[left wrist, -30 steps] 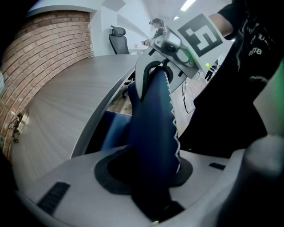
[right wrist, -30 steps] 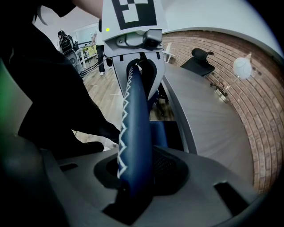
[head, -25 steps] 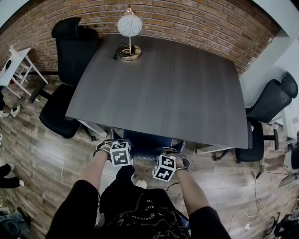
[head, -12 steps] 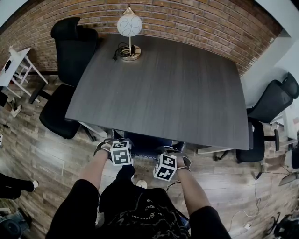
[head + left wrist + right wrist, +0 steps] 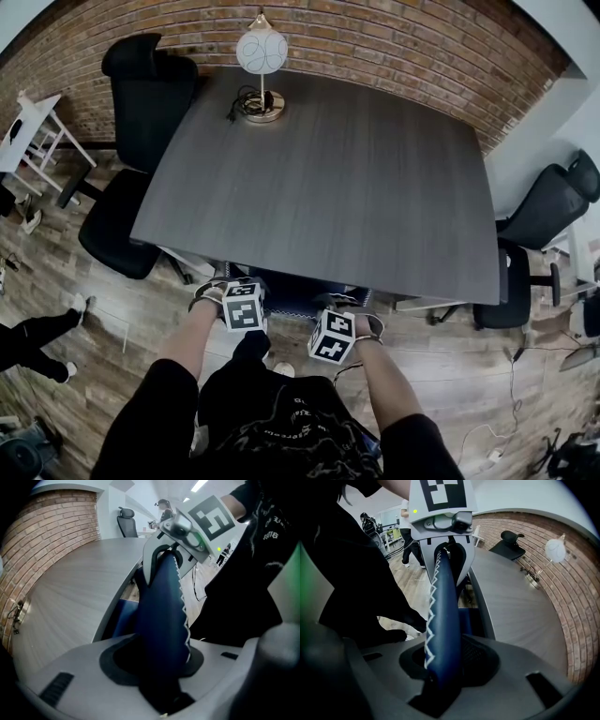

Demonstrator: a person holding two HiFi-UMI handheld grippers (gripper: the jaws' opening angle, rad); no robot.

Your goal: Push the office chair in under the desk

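Two clamps on the blue office chair backrest (image 5: 298, 292): left gripper (image 5: 242, 298) and right gripper (image 5: 334, 328) both pinch its top edge. The edge runs parallel to the desk (image 5: 328, 187) front, just beside it. Push evenly, straight at the desk.

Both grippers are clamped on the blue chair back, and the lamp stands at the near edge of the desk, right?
No: the lamp stands at the far end of the desk, by the brick wall, as the head view shows. The left gripper and right gripper are indeed clamped on the blue chair back.

Right gripper (image 5: 443, 670) jaws clamp blue chair back (image 5: 443, 606)
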